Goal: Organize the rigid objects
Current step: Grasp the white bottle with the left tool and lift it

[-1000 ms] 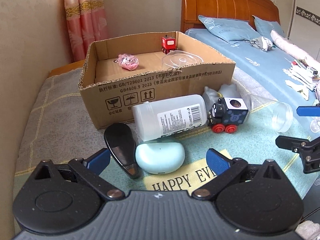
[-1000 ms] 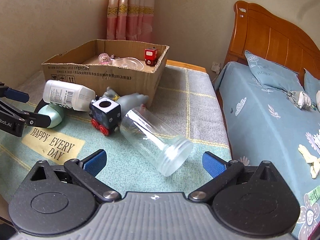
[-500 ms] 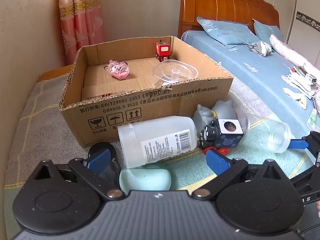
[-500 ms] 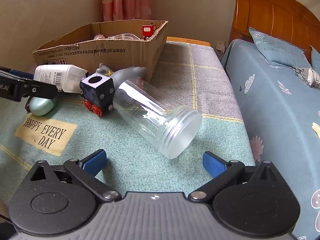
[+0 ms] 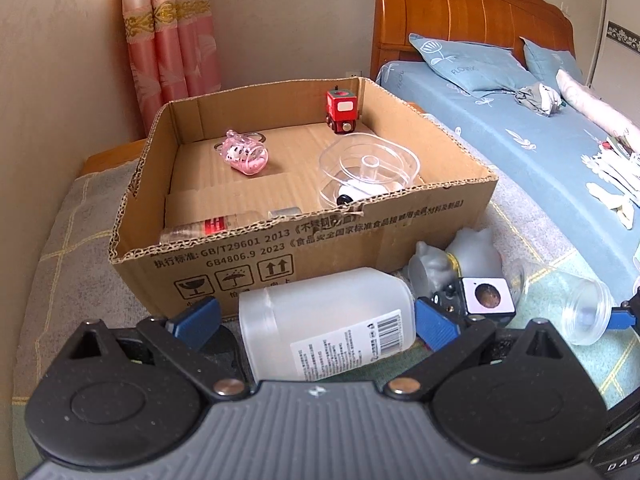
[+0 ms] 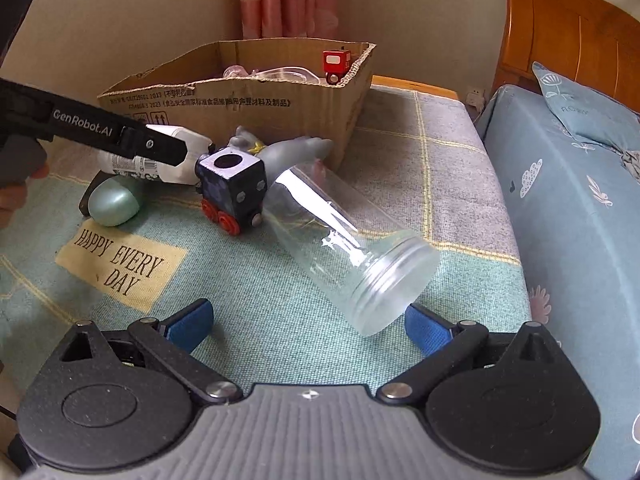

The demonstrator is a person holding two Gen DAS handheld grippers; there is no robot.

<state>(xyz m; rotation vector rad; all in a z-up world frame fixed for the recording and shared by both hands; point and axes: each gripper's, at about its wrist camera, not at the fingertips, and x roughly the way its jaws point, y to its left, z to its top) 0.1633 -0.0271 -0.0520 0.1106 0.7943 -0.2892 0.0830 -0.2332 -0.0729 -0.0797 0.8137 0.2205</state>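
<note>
Bottles concern us here: the white plastic bottle (image 5: 326, 326) lies on its side on the surface in front of the cardboard box (image 5: 304, 240), between the wide-apart fingers of our left gripper (image 5: 316, 316). We judge it light, stiff and a little slick, best taken across its middle. Further right, the clear jar (image 6: 348, 252) lies before our right gripper (image 6: 308, 326), likewise spread apart; we judge it smooth and prone to roll.

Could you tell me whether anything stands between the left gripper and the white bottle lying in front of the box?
Nothing visible does: the open left gripper already straddles the white bottle.
</note>
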